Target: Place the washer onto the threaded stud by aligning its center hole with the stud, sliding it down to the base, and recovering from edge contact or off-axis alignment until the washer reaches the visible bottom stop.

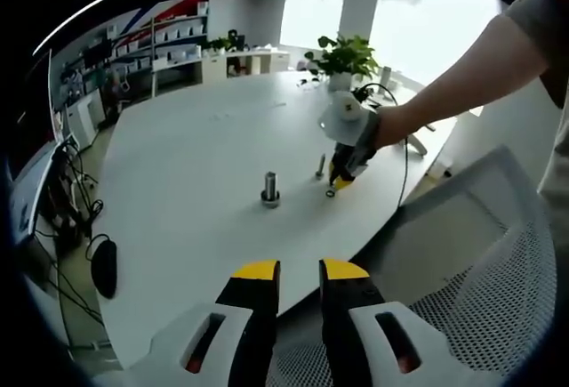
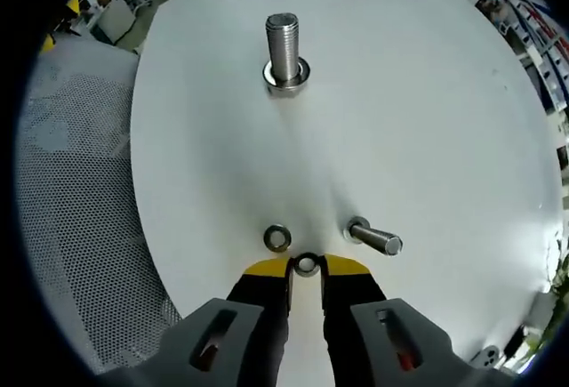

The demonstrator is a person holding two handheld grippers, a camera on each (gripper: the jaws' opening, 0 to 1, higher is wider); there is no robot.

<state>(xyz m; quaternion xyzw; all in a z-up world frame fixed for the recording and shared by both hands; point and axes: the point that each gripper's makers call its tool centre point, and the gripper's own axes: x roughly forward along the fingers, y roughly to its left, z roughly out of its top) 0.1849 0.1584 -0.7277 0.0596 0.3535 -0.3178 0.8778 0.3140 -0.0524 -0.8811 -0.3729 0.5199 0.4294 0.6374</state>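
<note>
My right gripper (image 2: 306,271) was down at the white table (image 2: 444,120), its yellow-tipped fingers (image 2: 263,273) drawn close with a small washer (image 2: 306,265) pinched between the tips. From the left gripper view I saw that same gripper (image 1: 340,179) near the table's right-hand edge, my hand (image 1: 369,133) wrapped around its body and the tips touching the surface.

Just beside my right tips lay a second ring, a nut or washer (image 2: 277,237), flat on the table; I could not tell which. To its other side a smaller bolt (image 2: 373,237) stood on its head. Farther toward the table's middle the large threaded stud (image 2: 284,49) stood upright on its wide base, well apart from the washer and bare along its threads.

My left gripper (image 1: 300,273) hung over the near edge of the table, its fingers (image 1: 256,271) apart and holding nothing. A potted plant (image 1: 342,60) sat at the far edge, and a mesh chair (image 1: 480,253) stood beside the table.
</note>
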